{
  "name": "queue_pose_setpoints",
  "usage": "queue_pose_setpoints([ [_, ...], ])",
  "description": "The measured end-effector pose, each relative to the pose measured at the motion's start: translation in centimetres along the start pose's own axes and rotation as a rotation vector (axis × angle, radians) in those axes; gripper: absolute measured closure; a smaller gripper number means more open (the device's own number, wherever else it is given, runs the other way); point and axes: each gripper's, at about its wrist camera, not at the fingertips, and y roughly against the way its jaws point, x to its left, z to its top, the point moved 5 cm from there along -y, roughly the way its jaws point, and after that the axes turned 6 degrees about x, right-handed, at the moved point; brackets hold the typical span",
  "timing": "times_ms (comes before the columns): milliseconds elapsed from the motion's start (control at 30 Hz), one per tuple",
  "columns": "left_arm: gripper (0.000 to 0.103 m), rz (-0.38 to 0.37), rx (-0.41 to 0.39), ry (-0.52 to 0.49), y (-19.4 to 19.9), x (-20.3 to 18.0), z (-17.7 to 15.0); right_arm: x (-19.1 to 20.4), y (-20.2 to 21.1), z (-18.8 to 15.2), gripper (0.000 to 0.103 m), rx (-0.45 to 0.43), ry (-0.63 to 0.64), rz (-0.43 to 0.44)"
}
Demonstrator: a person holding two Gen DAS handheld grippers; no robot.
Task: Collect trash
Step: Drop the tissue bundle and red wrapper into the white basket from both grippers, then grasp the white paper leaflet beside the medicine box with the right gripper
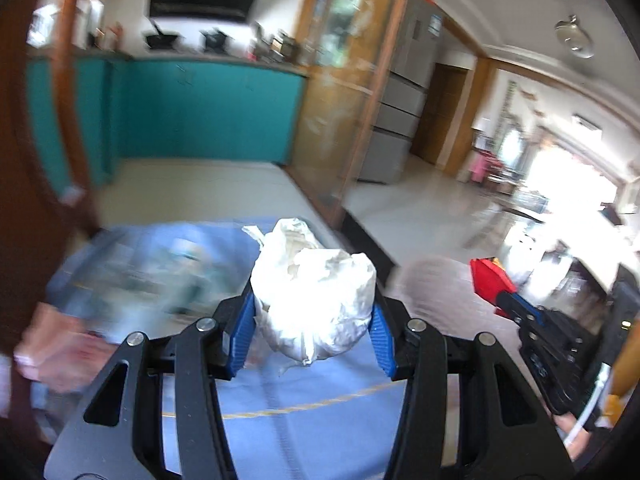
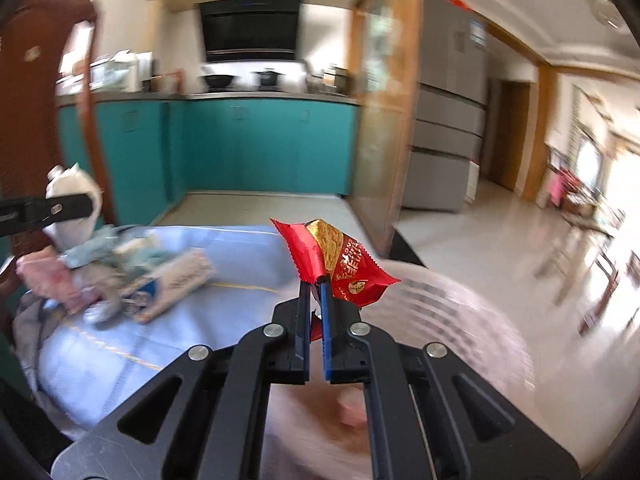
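Left tongs [image 1: 314,322]: clenched on a crumpled white paper wad [image 1: 316,300], blue pads pressed to both its sides, the wad held clear above the blue-covered surface [image 1: 300,412]. Right tongs [image 2: 316,292]: blue fingers nearly together, pinching the lower edge of a red snack wrapper [image 2: 344,268], which stands up and leans to the right. Below and to the right of the wrapper lies a blurred pale pink basket [image 2: 460,312]; whether it touches the surface cannot be told.

Further along the surface, at its left end, a heap of remaining trash [image 2: 132,272]: bluish crumpled material, a white-and-blue printed packet, a pink item.

Beyond: pale floor tiles [image 2: 256,208], teal kitchen cabinets [image 2: 256,144], a grey refrigerator [image 2: 444,128].
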Motion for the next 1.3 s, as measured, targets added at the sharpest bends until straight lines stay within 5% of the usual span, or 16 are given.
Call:
queue_pose_setpoints([
  [167, 0.053, -0.136, 0.098, -0.027, -3.9, -4.2, -0.4, -6.2, -0.8, -2.2, 0.098, 0.098, -0.131, -0.066],
  [367, 0.048, -0.301, 0.180, -0.103, -8.4, -10.5, -0.1, -7.5, -1.9, -4.4, 0.095, 0.202, -0.153, -0.065],
  [500, 0.024, -0.360, 0.223, -0.124, -11.0, -13.5, 0.0, -8.0, -1.8, -4.7, 0.062, 0.205, -0.169, -0.087],
  [567, 0.022, -0.379, 0.244, -0.125, -11.5, -13.8, -0.2, -8.3, -1.7, -4.8, 0.059, 0.203, -0.176, -0.089],
  [633, 0.021, -0.336, 0.235, -0.129, -11.3, -13.1, -0.2, -8.4, -2.0, -5.0, 0.059, 0.211, -0.182, -0.084],
  [833, 0.021, -0.039, 0.054, -0.116, -5.8, -6.0, 1.6, -6.6, -2.3, -3.9, 0.059, 0.196, -0.175, -0.026],
  [1067, 0.021, 0.278, -0.095, -0.177, 0.3, 0.1, 2.4, 2.1, -3.0, -0.6, 0.057, 0.128, -0.047, 0.133],
  [1300, 0.020, 0.342, -0.153, -0.139, 5.1, 4.5, 2.5, 10.7, -4.1, 1.2, 0.048, 0.140, 0.027, 0.291],
])
